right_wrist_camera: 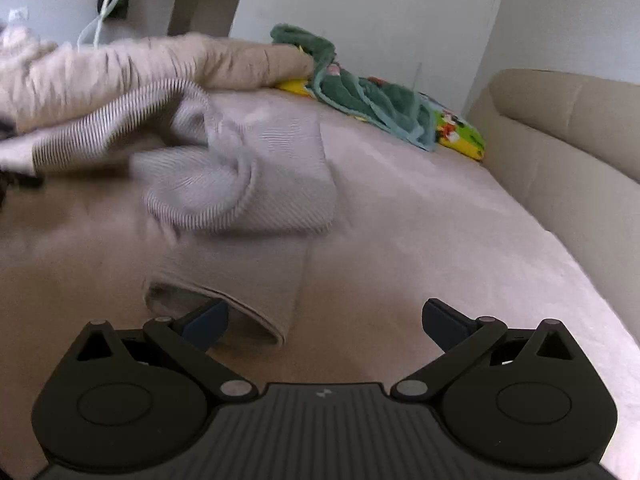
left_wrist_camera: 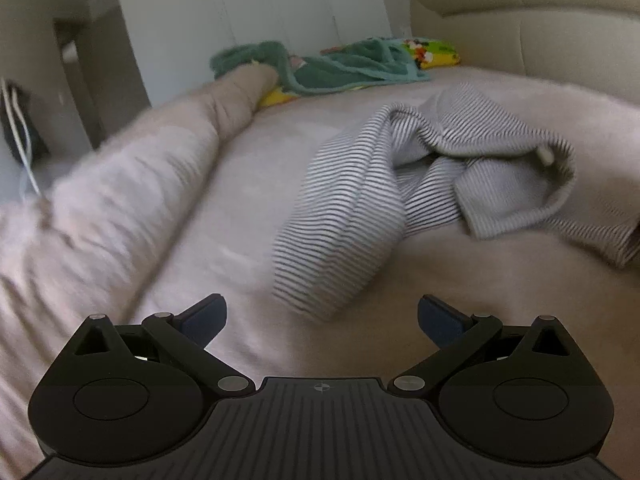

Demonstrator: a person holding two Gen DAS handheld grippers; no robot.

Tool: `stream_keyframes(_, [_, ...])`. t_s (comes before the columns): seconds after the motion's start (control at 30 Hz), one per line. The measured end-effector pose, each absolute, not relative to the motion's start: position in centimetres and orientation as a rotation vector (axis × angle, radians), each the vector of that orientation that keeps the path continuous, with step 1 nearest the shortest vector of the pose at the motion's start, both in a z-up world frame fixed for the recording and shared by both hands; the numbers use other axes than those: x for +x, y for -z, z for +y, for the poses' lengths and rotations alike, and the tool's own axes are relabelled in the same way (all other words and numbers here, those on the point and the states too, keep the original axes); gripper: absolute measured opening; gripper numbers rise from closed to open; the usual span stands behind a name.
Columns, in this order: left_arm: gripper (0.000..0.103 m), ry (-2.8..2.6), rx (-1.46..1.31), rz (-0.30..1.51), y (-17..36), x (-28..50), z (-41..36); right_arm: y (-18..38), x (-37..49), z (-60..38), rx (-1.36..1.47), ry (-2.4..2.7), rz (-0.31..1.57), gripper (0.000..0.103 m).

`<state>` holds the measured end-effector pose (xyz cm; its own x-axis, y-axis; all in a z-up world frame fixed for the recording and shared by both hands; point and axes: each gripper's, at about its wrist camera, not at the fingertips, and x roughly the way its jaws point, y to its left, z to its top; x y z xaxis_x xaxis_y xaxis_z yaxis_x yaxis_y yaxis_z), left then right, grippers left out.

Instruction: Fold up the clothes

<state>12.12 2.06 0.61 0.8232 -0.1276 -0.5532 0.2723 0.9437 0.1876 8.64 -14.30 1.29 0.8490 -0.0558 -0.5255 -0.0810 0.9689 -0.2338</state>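
Note:
A grey and white striped garment [left_wrist_camera: 360, 200] lies crumpled on the pale bed sheet [left_wrist_camera: 460, 300], one end reaching down toward my left gripper [left_wrist_camera: 322, 322]. That gripper is open and holds nothing; the garment's end lies just beyond and between its fingers. In the right wrist view the same striped garment [right_wrist_camera: 240, 172] is bunched at centre left, with a flat folded part [right_wrist_camera: 240, 280] running toward my right gripper [right_wrist_camera: 324, 324]. The right gripper is open, and its left fingertip [right_wrist_camera: 208, 322] sits at the edge of that folded part.
A rolled beige duvet [left_wrist_camera: 132, 184] runs along the left of the bed. A green towel [left_wrist_camera: 340, 68] and a bright cartoon-print cloth [left_wrist_camera: 432, 52] lie at the far end. A padded beige headboard [right_wrist_camera: 560, 140] borders the right. Bare sheet [right_wrist_camera: 440, 220] lies right of the garment.

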Motion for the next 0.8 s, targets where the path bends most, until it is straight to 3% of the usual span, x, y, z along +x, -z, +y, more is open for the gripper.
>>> stream_keyframes(0.17, [0.103,0.291,0.367,0.454,-1.3,11.7,-1.5,-4.8,11.2,-15.5,-0.142,-0.025,0.527,0.103])
stream_keyframes(0.6, [0.103,0.269,0.653,0.315,-2.7,12.5,-11.1,-5.9,12.7,-16.4,-0.146,-0.022,0.427,0.103])
stream_keyframes(0.8, [0.103,0.338,0.91,0.27,0.4,14.5,-17.6,-4.0,9.8,-21.2,0.013,0.026,0.423,0.103])
